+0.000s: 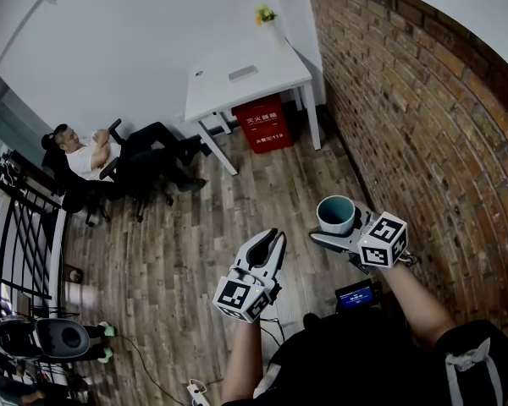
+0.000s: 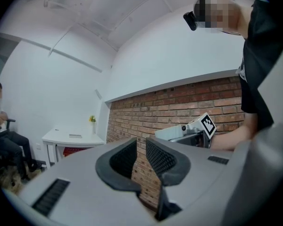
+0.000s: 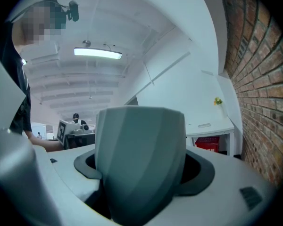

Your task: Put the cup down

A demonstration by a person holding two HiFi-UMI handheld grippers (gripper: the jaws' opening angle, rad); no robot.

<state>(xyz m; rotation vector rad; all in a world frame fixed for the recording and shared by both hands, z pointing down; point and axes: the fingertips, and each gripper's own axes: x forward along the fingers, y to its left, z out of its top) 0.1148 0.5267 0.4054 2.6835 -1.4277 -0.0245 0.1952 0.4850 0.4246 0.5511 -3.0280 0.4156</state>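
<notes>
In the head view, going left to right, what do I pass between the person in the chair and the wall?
seated person → left gripper → cup → brick wall

I note an office-type room: a white desk [image 1: 237, 79] against a bare brick wall [image 1: 423, 100], wood-plank floor [image 1: 178, 252], fluorescent ceiling light [image 3: 98, 53]. A person [image 1: 93, 155] sits in an office chair [image 1: 68, 191] near the desk.

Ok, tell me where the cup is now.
The cup is clamped in the jaws of the right gripper, at the head view's right, above the wooden floor beside the brick wall.
</notes>
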